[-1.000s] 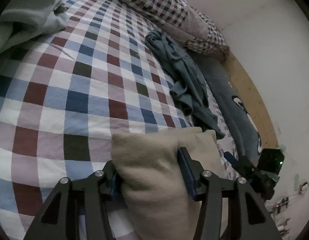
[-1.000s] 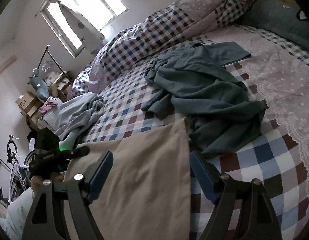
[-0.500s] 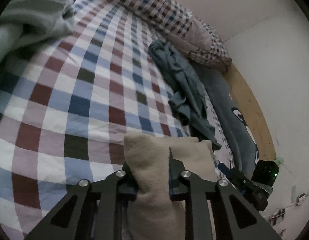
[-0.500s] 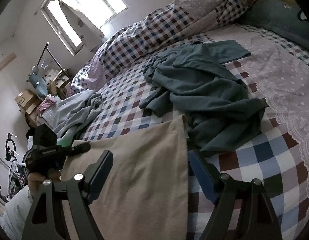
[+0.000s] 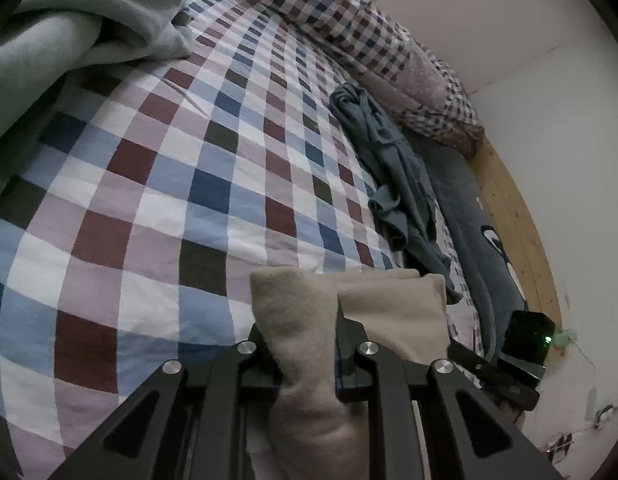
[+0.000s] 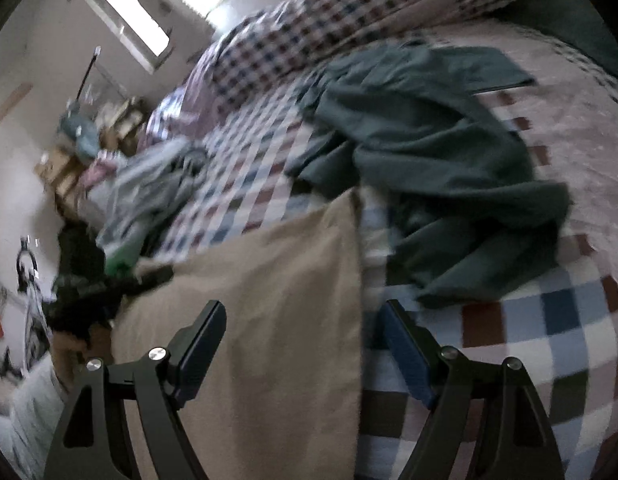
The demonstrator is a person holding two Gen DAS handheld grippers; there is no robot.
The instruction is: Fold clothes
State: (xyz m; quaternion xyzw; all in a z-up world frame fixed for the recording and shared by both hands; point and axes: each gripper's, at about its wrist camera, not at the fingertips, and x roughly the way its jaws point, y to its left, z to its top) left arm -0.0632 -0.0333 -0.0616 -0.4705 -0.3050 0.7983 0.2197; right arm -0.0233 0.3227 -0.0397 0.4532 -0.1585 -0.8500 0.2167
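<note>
The left gripper (image 5: pixel 305 344) pinches a corner of the beige garment (image 5: pixel 389 304), lying at six o'clock on the checked bedspread (image 5: pixel 169 184), presumably to fold it over, while the right gripper (image 6: pixel 305 352) straddles its edge, released.

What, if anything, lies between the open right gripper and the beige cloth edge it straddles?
Nothing visible. The right gripper is open, with the beige fleece cloth edge lying between its fingers; the crumpled dark teal garment lies further back on the checked bedsheet.
</note>
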